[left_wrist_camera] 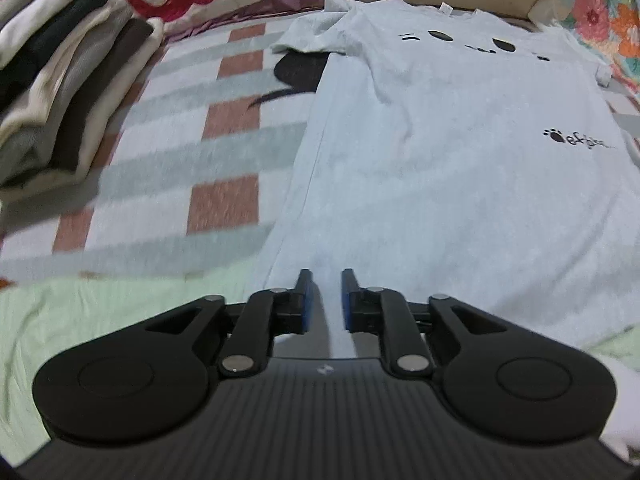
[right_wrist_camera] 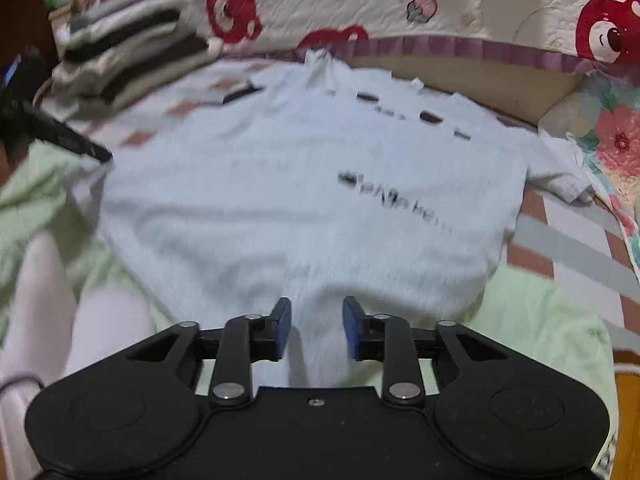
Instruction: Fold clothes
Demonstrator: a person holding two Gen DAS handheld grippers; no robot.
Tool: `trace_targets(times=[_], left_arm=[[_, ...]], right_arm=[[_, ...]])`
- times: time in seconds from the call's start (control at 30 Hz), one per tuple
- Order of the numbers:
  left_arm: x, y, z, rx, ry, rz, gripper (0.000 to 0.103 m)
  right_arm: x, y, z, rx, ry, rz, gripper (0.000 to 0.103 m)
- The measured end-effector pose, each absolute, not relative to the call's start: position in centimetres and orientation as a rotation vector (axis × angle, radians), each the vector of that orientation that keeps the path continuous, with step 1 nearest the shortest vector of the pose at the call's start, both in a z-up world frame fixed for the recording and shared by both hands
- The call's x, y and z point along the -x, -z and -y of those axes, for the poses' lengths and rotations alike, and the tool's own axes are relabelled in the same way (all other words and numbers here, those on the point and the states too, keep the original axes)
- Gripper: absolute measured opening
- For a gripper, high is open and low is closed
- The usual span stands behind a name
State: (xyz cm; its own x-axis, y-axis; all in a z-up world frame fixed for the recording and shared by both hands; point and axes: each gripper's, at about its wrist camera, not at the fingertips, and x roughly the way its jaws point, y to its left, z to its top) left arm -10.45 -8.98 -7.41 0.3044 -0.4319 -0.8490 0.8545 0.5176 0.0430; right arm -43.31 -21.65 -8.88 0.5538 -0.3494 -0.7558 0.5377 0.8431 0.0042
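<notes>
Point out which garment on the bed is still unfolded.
The white T-shirt with black print, spread flat; the other clothes sit folded in a stack left of it.

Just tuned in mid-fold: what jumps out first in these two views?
A white T-shirt with black print lies spread flat on the checked blanket, filling the middle of both views. Both grippers, left and right, are open at its near hem. A stack of folded clothes sits to the far left, in front of a quilt with red bears.
</notes>
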Motion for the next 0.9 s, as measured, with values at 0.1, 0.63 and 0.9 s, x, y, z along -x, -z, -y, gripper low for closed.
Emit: trace_targets(times=[0.1,0.63,0.9], left_arm=[[11.3,7.9,6.9,-0.552,0.911,-0.905,0.023],[11.8,8.9,4.1,-0.594,0.918,-0.913,0.024],[11.8,10.0,3.1,-0.63,0.912,-0.962,0.027]], right_arm=[[43.9,10.5,21.0,-0.22,0.567,-0.853,0.043],[43.5,9.6,19.1,-0.098,0.524,-0.898,0.056],[42.7,11.4,22.1,-0.17,0.626,-0.846,0.012]])
